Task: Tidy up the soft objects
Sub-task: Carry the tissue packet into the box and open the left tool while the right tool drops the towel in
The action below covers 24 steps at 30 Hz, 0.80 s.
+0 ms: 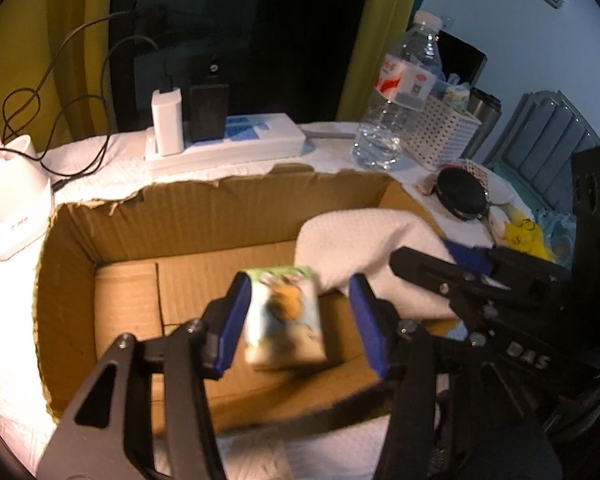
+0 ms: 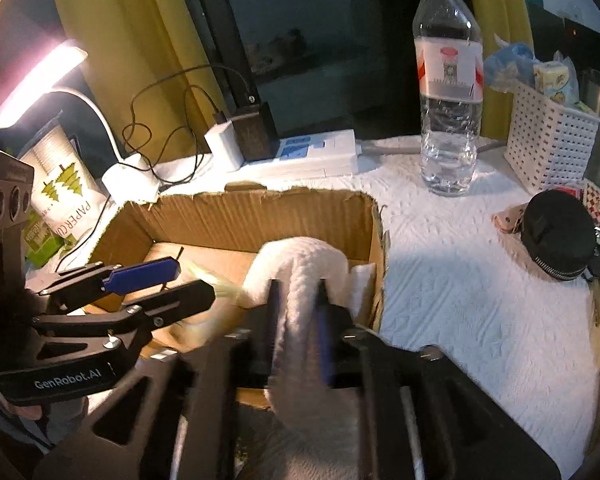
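- Cardboard box (image 1: 172, 216) on white padded table (image 2: 460, 280), torn top edge, open upward.
- Left gripper (image 1: 300, 312) over box interior, jaws parted wider than small tissue pack (image 1: 286, 316); gap visible on the right-hand side, left pad close to or just touching pack edge. Pack blurred, low in the box, apparently dropping or just let go.
- Right gripper (image 2: 298, 320) at near right corner of box, jaws standing either side of white rolled towel (image 2: 300, 264). Narrow stance; whether pads press or merely flank the cloth cannot be told, edges smeared. Towel head already inside box against right wall, tail draped back over the near rim between the fingers.
- Step in hand, by judgement: release of both soft items into the box.
- Doing it well: open jaws fully before lifting, so cloth does not snag on a pad and ride back out.
- Towel tail needs pushing over the rim, else weight outside may drag it off.
- Lift straight up, clear of torn cardboard edge; grippers sit close together, so withdraw one at a time.
- Keep pack flat on floor of box, beside towel, not under it.
- Water bottle (image 2: 450, 92), white basket (image 2: 548, 140), black pouch (image 2: 560, 236) well apart at right; no interference expected.
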### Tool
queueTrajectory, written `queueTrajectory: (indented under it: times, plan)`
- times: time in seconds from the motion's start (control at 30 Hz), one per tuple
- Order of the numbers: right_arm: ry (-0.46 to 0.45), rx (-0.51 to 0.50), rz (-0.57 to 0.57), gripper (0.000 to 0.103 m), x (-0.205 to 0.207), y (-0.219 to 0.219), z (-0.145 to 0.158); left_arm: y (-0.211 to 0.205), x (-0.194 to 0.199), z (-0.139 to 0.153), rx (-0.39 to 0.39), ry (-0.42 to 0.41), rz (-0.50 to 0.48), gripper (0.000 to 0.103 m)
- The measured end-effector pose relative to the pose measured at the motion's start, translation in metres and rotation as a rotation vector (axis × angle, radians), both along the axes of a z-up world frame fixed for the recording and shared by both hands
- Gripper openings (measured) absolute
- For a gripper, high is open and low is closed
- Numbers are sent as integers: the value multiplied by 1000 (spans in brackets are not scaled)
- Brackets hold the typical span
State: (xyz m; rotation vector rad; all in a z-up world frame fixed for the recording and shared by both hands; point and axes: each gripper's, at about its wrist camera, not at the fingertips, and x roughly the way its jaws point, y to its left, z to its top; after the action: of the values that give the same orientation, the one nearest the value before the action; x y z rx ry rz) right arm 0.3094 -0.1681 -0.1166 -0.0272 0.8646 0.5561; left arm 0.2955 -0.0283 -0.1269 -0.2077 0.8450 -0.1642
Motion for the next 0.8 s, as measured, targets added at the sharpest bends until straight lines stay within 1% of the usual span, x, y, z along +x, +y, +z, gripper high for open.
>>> queueTrajectory:
  times: [0.03,0.07,0.1,0.23,0.43,0.53,0.67,0.73,0.77,0.8]
  plan:
    - [-8,7,0,44,-2,-2,4,0,-1,1,1,-1,2,57]
    - [-15,7,-2,45,-3,-2,7,0,-2,2,-1,-3,4,61]
    - [-25,6,-5,45,-4,-4,10,1,-4,4,-6,-6,6,62]
    - [-47,8,-18,49,-10,-10,20,1,-11,10,2,-21,10,64]
    - [-66,4,-29,49,-22,-13,30,2,-25,22,18,-52,21,64]
    - [-78,4,-32,49,-30,-12,36,3,-35,32,46,-84,38,64]
    - [-93,2,-34,50,-41,-12,44,5,-48,43,53,-109,45,65]
    - [-101,1,-35,50,-47,-12,49,6,-55,48,54,-122,47,70]
    - [-106,0,-36,50,-51,-12,51,6,-59,50,54,-130,48,74]
    - [-109,0,-37,50,-54,-12,53,7,-64,54,52,-141,48,74]
